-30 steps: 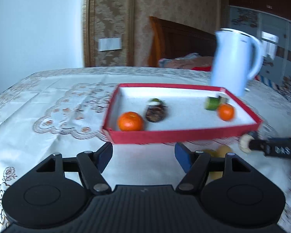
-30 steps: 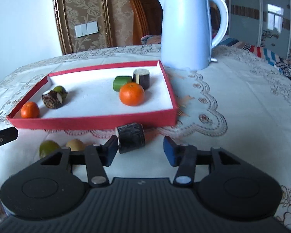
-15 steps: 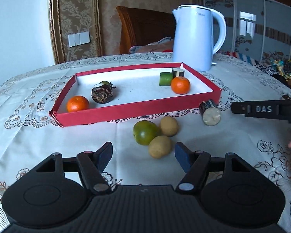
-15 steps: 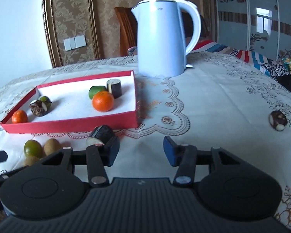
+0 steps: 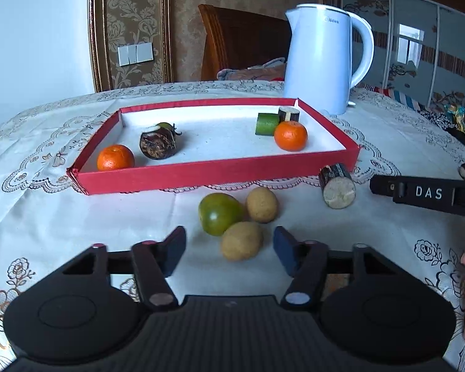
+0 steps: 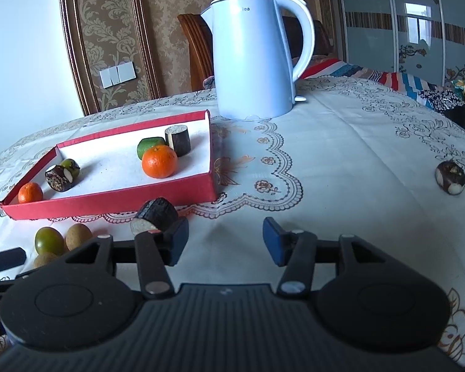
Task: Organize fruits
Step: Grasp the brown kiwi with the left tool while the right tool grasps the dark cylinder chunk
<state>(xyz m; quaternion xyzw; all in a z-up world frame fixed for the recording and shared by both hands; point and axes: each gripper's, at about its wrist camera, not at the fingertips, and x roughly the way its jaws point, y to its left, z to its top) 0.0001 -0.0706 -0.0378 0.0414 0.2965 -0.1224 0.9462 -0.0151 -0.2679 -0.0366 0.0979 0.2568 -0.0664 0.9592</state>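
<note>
Tablecloth (image 5: 46, 217) under two down-tilted tools

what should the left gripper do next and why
Probably ease the left gripper forward and down around the nearer brown fruit, then close. Its jaws, just narrowed, are open with that fruit lying between and just ahead of them, still outside the red tray.

White electric kettle (image 5: 322, 62) stands upright on the table (image 5: 40, 217) — lace-patterned cloth over it. Behind: a wooden chair back (image 5: 232, 40), damask wallpaper, a white wall switch (image 5: 135, 54). Mirrored wardrobe doors (image 6: 418, 21) at right — striped bedding (image 6: 387, 79) below them.
</note>
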